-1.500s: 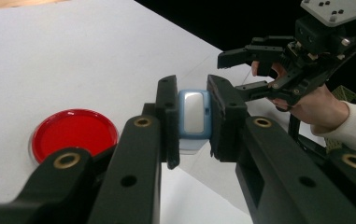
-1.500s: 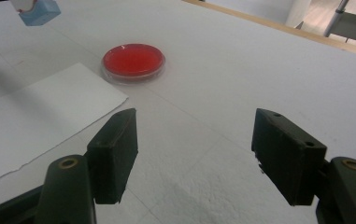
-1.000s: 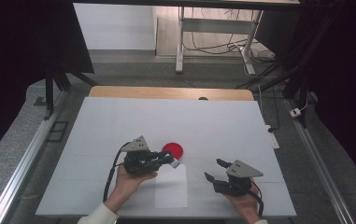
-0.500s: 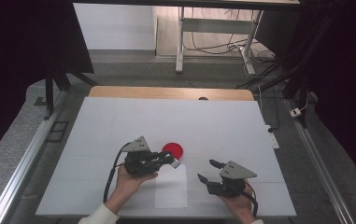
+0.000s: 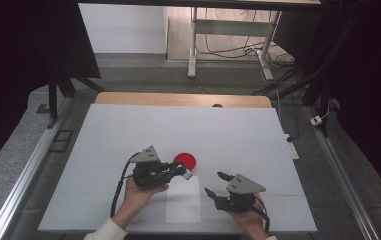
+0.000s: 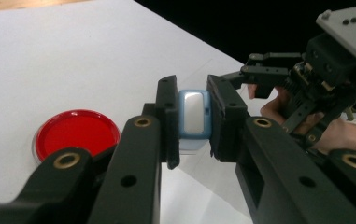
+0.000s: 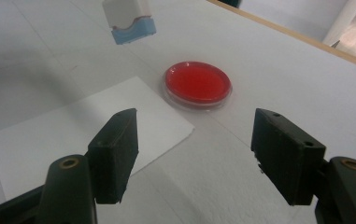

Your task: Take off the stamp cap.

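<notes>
Moved since earlier: right gripper (image 5: 217,184) has slid left and toward the near edge, closing on the sheet of paper (image 5: 184,199); left gripper (image 6: 189,119) has barely shifted.
Left gripper: jaws clamped on a small blue-and-white stamp (image 6: 194,113), held clear of the table just above the paper's far corner, beside the ink pad.
Stamp: its blue base points down in the right gripper view (image 7: 130,19), probably so the face can go to the pad or the paper.
Red ink pad (image 5: 184,161): round, lid off, resting on the white table (image 5: 128,130) just beyond the paper.
Right gripper: jaws wide apart, empty, low over the paper's right edge; likely placed to pin the sheet while stamping.
Paper: flat, blank, near the front edge between the two hands.
</notes>
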Tool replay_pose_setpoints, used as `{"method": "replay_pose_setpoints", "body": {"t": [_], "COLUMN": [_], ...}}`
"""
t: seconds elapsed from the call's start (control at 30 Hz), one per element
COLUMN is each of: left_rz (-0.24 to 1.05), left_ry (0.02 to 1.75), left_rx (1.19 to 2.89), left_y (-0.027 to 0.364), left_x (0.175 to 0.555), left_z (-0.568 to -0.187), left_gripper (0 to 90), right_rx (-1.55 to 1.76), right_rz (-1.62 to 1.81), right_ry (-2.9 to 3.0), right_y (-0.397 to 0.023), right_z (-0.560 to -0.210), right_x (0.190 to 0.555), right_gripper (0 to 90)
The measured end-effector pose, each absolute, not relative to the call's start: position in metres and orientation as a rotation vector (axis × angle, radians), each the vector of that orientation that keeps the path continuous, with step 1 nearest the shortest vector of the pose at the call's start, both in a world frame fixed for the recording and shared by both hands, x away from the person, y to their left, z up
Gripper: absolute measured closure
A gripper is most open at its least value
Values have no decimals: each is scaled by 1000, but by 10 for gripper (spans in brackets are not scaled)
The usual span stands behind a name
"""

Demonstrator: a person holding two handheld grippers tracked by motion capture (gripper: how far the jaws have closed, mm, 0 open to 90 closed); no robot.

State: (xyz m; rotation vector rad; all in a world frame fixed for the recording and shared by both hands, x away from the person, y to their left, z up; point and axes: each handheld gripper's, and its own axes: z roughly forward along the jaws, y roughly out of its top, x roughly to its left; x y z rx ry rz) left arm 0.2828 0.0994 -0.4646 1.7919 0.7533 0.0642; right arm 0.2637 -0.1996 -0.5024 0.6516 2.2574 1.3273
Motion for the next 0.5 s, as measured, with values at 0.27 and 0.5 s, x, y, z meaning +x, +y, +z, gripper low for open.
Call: {"method": "replay_pose_setpoints", "body": {"t": [0.27, 0.5], "left_rz": [71, 67], "left_ry": [756, 758], "left_rx": [1794, 1810], "left_y": [100, 97], "left_x": [282, 283], "left_z": [-464, -468], "left_gripper": [758, 758], "right_rx": [609, 572], "right_rz": [1309, 1293], "right_ry": [2262, 2272], "right_y": [-184, -171], "right_z": [-503, -504], "right_x": [264, 263], "right_gripper": [312, 306]}}
